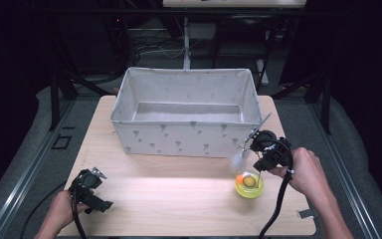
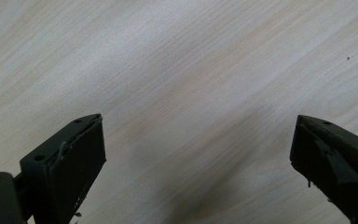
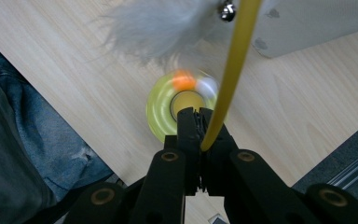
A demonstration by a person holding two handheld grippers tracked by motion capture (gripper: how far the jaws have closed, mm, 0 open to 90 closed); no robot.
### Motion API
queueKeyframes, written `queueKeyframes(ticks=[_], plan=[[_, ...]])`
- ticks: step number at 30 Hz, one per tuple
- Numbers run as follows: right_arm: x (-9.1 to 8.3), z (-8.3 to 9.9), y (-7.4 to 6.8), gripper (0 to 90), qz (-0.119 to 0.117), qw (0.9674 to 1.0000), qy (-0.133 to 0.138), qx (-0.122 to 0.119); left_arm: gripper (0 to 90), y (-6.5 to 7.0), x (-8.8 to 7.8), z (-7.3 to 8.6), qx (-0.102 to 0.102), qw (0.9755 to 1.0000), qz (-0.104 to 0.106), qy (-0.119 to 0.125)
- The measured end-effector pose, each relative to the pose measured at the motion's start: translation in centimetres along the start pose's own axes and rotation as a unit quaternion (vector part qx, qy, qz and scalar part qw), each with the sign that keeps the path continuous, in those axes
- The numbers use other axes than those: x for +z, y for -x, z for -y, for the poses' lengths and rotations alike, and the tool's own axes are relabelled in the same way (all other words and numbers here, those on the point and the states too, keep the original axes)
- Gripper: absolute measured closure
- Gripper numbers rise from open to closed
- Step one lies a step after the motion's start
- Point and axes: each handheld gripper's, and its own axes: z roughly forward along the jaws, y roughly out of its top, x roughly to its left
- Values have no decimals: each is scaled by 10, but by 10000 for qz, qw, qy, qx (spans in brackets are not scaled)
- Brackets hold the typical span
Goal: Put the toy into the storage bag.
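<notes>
While over bare bench (image 1: 179, 199) w/ room all round: left hand-held gripper (image 1: 90, 188) wide, nothing btwn jaws. Right hand-held gripper (image 3: 199, 122) clamped on yellow wand (image 3: 233, 70), above yellow toy (image 1: 249, 185), near fabric bin (image 1: 179, 139) & right bench edge.

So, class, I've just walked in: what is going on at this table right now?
A person works with a gripper in each hand. The right gripper is shut on the thin yellow stem of a toy with a grey feather and a small bell, above its round yellow base. Behind stands an open fabric bin. The left gripper hovers open over the wooden table, holding nothing.
</notes>
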Motion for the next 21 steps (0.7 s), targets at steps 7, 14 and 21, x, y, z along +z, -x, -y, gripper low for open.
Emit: queueKeyframes(ticks=[7,14,21], plan=[[-5,-7,-1,877,-73,9999,42,-64,35,1,3,-3,30,10000,37,1],[-15,-16,-2,877,-80,9997,57,-209,34,2,3,-6,46,10000,66,20],[-24,-21,-3,877,-136,9996,117,-240,34,1,3,-4,52,10000,65,34]])
